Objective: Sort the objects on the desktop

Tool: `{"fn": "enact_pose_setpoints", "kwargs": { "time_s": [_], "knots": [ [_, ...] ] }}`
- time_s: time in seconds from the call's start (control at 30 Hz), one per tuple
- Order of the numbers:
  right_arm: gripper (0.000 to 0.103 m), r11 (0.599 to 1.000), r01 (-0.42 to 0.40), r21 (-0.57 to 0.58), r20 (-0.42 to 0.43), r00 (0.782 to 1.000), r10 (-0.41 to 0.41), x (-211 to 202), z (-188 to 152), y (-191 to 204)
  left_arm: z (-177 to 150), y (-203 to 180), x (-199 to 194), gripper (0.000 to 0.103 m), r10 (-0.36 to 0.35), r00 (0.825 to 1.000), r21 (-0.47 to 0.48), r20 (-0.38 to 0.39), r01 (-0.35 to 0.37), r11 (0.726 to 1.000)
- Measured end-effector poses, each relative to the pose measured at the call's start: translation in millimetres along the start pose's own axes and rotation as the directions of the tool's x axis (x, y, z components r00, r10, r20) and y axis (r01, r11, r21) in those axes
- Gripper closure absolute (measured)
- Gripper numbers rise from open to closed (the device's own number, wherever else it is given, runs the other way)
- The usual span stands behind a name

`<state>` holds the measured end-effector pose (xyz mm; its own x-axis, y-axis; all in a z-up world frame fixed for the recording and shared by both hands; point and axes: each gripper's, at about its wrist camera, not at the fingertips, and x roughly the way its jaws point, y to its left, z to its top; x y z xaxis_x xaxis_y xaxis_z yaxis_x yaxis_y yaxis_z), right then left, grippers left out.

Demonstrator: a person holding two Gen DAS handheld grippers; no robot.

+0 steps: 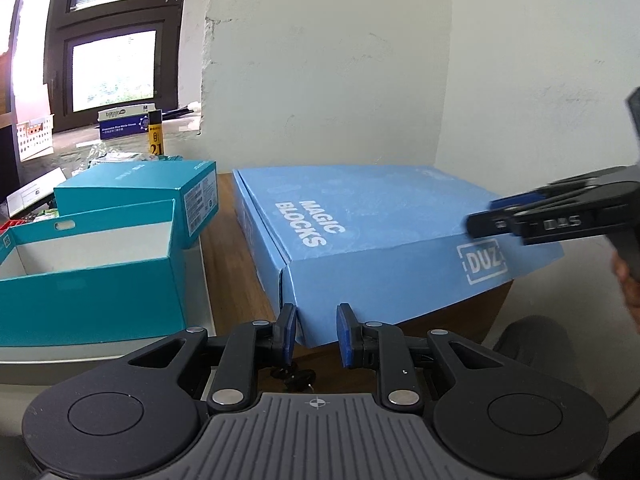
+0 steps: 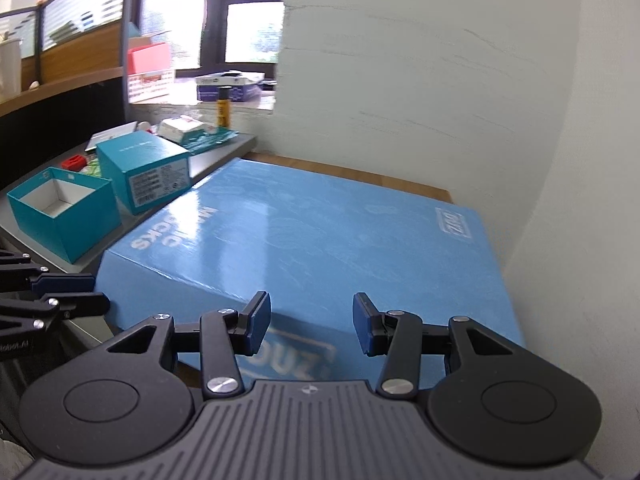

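While both stand apart, left gripper and right gripper flank the blue box.

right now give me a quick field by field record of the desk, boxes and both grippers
main item: large flat light-blue cardboard box printed MAGIC BLOCKS, lying closed on the wooden desk
open box: teal cardboard box with white inside, nothing visible inside, to the left of the blue box
closed box: teal cardboard box with a label on its side, behind the open one
surface under teal boxes: grey tray
left gripper: open, fingers either side of the blue box's near corner
right gripper: open, at the box's DUZ-logo edge, not clamped
far sill: yellow-and-black tube, upright
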<state>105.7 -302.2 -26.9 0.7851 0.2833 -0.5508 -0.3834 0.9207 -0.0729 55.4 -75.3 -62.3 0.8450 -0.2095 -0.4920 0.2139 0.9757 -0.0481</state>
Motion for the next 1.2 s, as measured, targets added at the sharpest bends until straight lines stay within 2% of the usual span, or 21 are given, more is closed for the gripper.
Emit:
{"fn": "enact_pose_setpoints", "kwargs": {
  "time_s": [0.37, 0.5, 0.87, 1.2],
  "knots": [
    [0.052, 0.985, 0.149, 0.091, -0.048, 0.988, -0.145, -23.1, -42.2, -49.6, -0.6, -3.1, 7.1, 0.078, 0.035, 0.999, -0.031, -0.027, -0.036, 0.999],
    [0.052, 0.974, 0.182, 0.132, -0.064, 0.983, -0.175, -22.4, -56.8, -69.8, 0.6, -4.5, 7.9, 0.078, 0.048, 0.998, -0.038, -0.036, -0.049, 0.998],
    [0.06, 0.97, 0.159, 0.185, -0.057, 0.987, -0.151, -9.9, -74.3, -92.8, 2.8, -12.3, 13.2, 0.078, 0.091, 0.994, -0.026, -0.066, -0.092, 0.995],
    [0.061, 0.966, 0.134, 0.221, -0.042, 0.991, -0.128, 2.5, -74.3, -101.3, 0.4, -15.9, 22.8, 0.078, 0.121, 0.988, -0.029, -0.098, -0.124, 0.992]
  ]
}}
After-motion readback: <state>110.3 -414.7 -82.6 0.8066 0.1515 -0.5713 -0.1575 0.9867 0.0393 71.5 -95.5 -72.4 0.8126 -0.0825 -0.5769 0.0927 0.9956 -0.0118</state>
